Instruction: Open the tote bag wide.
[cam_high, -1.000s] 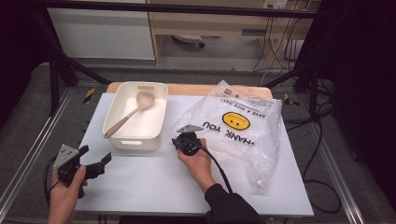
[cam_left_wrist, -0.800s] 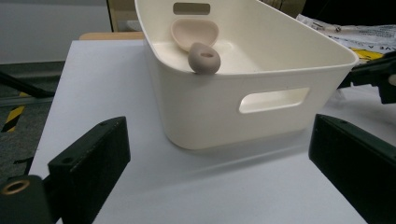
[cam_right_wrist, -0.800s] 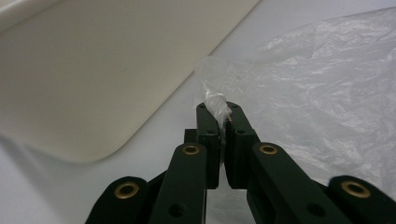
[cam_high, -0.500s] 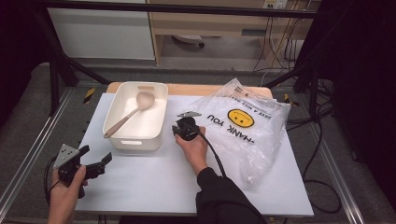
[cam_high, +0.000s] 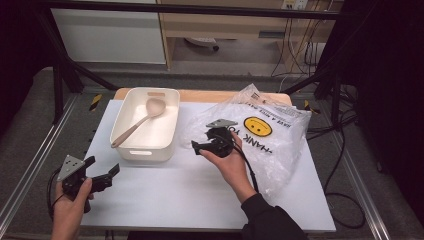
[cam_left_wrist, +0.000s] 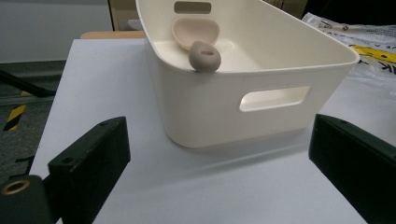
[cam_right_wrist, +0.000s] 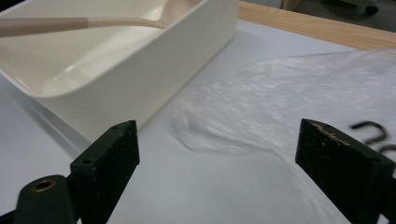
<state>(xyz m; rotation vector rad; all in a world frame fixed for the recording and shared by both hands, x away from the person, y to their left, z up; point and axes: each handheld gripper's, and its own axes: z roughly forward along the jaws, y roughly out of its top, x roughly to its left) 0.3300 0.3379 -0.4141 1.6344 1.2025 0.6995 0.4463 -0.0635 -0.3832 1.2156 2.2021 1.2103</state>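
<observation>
Hovering just above the near edge of the plastic bag (cam_high: 270, 135), the right gripper (cam_high: 197, 148) had its jaws spread wide, having just been opening, with nothing caught between them. That bag lay crumpled on the white table (cam_high: 165, 200), right beside the tub (cam_high: 146, 125). Inside the tub, a spoon (cam_high: 137, 122) leaned with its handle on the rim. Over by the tub's near corner, the left gripper (cam_high: 111, 172) waited, jaws apart, empty too.

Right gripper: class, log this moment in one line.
right gripper: open, just opened, empty | bag: flat on table | spoon: in tub
</observation>
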